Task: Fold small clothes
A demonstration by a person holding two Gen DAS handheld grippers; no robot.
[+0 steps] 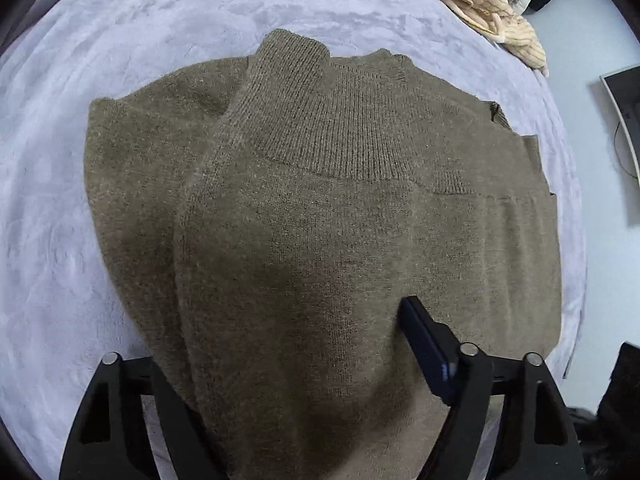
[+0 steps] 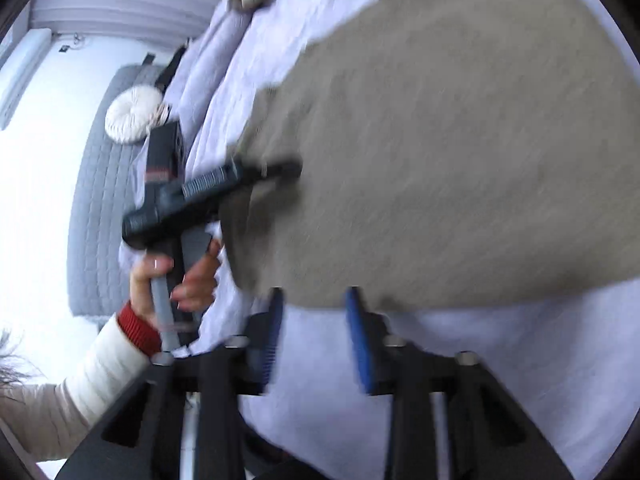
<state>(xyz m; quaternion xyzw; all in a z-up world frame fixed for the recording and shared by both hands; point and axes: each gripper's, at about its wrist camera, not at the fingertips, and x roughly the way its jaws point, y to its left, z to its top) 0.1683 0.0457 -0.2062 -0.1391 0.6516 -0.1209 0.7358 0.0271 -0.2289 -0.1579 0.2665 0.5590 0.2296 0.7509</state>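
An olive-brown knit sweater (image 1: pixel 320 200) lies folded on a lavender blanket (image 1: pixel 60 200), its ribbed collar pointing away from me. My left gripper (image 1: pixel 312 308) points down at its near part. The right finger (image 1: pixel 424 344) rests on the knit, a raised fold of cloth hides the left finger, and the jaws stand wide apart. In the blurred right wrist view a hand (image 2: pixel 192 276) holds that left gripper (image 2: pixel 280 170) at the edge of the sweater (image 2: pixel 440 160). My right gripper (image 2: pixel 314 292) hovers open just short of the sweater's near edge, only blanket (image 2: pixel 440 360) showing between its blue pads (image 2: pixel 360 340).
A cream ribbed garment (image 1: pixel 492 4) lies at the blanket's far right corner. A white device (image 1: pixel 624 120) with a cable stands off the right edge, dark items below it. Past the bed's left side are a grey quilted mat (image 2: pixel 100 200) and a round white cushion (image 2: pixel 132 114).
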